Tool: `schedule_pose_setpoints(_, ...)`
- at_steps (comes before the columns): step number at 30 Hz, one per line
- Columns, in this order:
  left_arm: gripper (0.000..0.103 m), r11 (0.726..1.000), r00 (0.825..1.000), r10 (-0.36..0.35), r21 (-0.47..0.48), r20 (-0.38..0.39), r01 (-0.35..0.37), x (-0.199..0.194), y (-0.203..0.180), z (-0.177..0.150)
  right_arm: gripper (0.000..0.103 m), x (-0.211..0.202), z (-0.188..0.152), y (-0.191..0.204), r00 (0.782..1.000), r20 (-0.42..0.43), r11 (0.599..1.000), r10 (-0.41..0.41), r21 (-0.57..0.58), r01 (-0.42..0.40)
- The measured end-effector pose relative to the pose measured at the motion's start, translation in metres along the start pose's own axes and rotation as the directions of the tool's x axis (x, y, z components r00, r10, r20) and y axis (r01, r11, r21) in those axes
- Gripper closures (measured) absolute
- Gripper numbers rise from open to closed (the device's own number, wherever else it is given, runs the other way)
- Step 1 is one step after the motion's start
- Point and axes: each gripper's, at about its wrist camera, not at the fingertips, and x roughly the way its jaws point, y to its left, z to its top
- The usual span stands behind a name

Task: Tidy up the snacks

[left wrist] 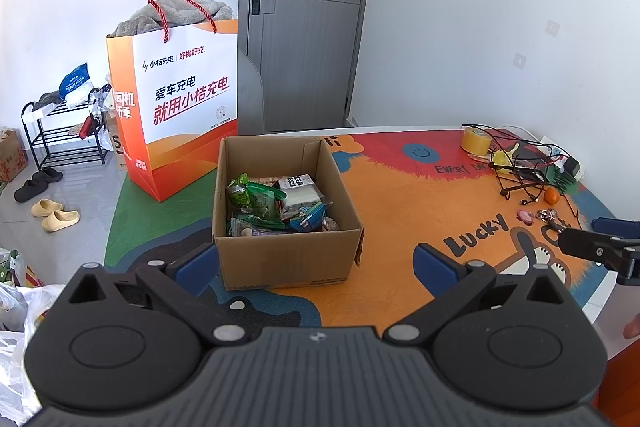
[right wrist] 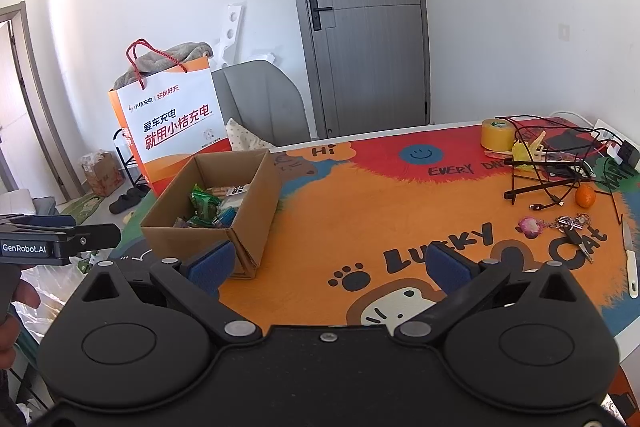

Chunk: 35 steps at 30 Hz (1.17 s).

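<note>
An open cardboard box (left wrist: 288,261) stands on the colourful table mat (left wrist: 404,203), with several wrapped snack packets (left wrist: 272,203) piled inside. My left gripper (left wrist: 316,267) hovers just in front of the box's near wall, open, nothing between its blue pads. In the right wrist view the box (right wrist: 262,203) with the snack packets (right wrist: 210,209) lies to the left and ahead. My right gripper (right wrist: 330,267) is open and empty above the mat's orange area. Each gripper shows at the edge of the other's view: the right gripper (left wrist: 600,245), the left gripper (right wrist: 60,239).
An orange and white paper bag (left wrist: 180,107) holding grey cloth stands behind the box. At the far right lie a tape roll (right wrist: 497,134), tangled cables (right wrist: 548,171), an orange fruit (right wrist: 585,195), keys (right wrist: 572,225) and a knife (right wrist: 630,259). A grey chair (right wrist: 260,99) stands behind the table.
</note>
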Motion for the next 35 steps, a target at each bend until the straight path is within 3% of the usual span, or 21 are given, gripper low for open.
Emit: schedule_pose_setpoints(35,0.0,1.0,1.0,-0.001,0.005,-0.001,0.001,0.0013,-0.0017,-0.0016,0.0,0.0035,-0.0011,-0.0004,1.0,-0.012,1.0,-0.007,-0.005,0.007)
